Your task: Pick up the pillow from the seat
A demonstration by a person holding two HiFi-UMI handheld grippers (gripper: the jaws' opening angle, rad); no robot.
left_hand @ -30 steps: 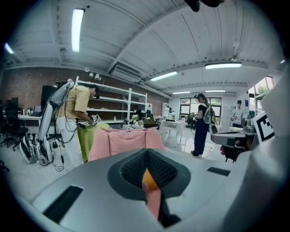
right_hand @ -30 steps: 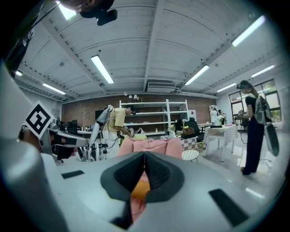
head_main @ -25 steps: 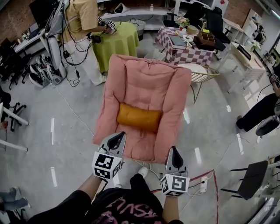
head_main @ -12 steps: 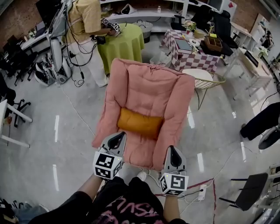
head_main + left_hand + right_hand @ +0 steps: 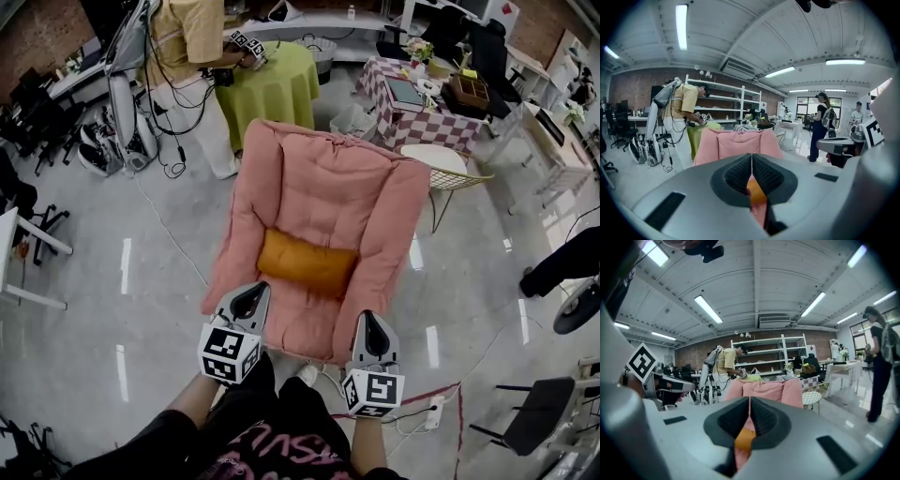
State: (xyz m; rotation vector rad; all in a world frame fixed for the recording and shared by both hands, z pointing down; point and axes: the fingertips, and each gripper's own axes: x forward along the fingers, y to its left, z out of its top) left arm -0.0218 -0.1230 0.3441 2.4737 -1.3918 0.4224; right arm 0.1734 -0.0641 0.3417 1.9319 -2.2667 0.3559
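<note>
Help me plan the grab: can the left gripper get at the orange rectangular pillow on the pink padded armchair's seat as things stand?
Probably yes. Nothing lies between the left gripper and the orange pillow, and the pink armchair opens toward it. The jaws are shut, though, and must open first.

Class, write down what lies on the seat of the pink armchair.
An orange pillow lies crosswise on the seat of the pink armchair, against the backrest. The seat under it is covered, so anything beneath cannot be seen.
</note>
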